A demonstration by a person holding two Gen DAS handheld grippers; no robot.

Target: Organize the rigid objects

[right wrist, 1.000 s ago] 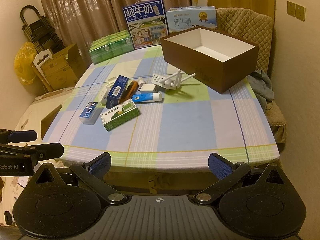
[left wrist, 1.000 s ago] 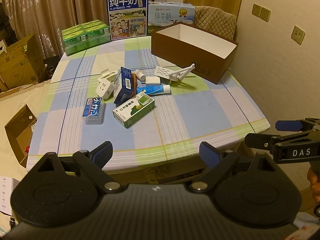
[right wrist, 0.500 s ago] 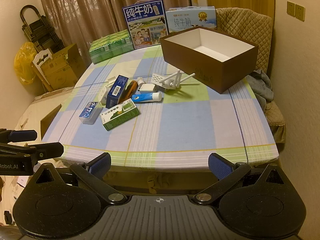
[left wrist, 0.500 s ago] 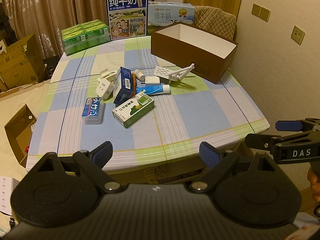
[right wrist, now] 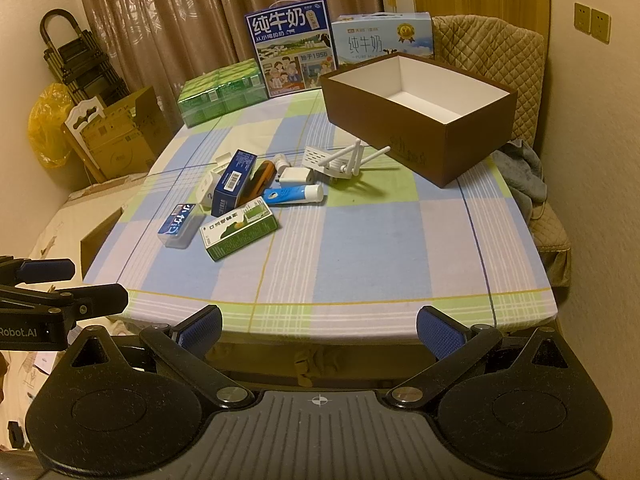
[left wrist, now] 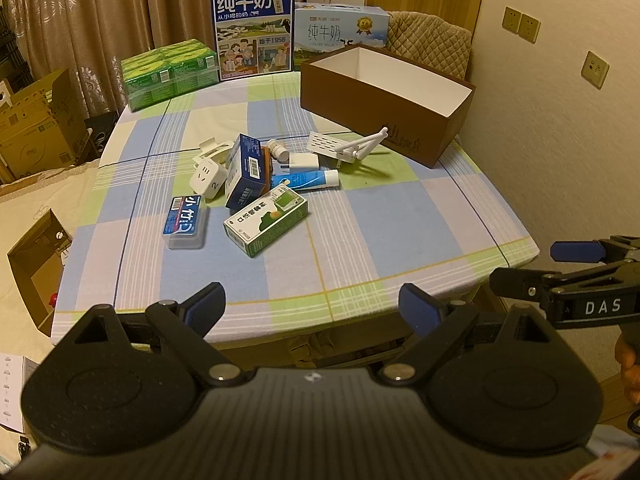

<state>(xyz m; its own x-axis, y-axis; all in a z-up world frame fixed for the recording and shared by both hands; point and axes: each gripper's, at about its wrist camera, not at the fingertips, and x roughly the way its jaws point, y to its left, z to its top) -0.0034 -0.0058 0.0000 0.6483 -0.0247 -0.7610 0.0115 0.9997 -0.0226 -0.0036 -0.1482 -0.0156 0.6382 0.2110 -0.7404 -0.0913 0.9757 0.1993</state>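
Observation:
A pile of small objects lies mid-table: a green-white box (left wrist: 266,220) (right wrist: 239,233), a blue box (left wrist: 245,170) (right wrist: 233,181), a clear case with a blue label (left wrist: 185,221) (right wrist: 177,225), a toothpaste tube (left wrist: 306,180) (right wrist: 294,195), a white plug adapter (left wrist: 207,179), a white charger (left wrist: 303,161) and a white router with antennas (left wrist: 346,146) (right wrist: 340,159). An open brown box (left wrist: 384,100) (right wrist: 416,112) stands at the far right. My left gripper (left wrist: 312,307) and right gripper (right wrist: 319,325) are both open and empty, short of the table's near edge.
Two milk cartons (left wrist: 253,34) (right wrist: 382,38) and a green pack (left wrist: 170,72) stand at the table's far edge. A padded chair (right wrist: 496,60) is behind the brown box, a wall on the right, cardboard boxes (left wrist: 36,128) on the floor at left.

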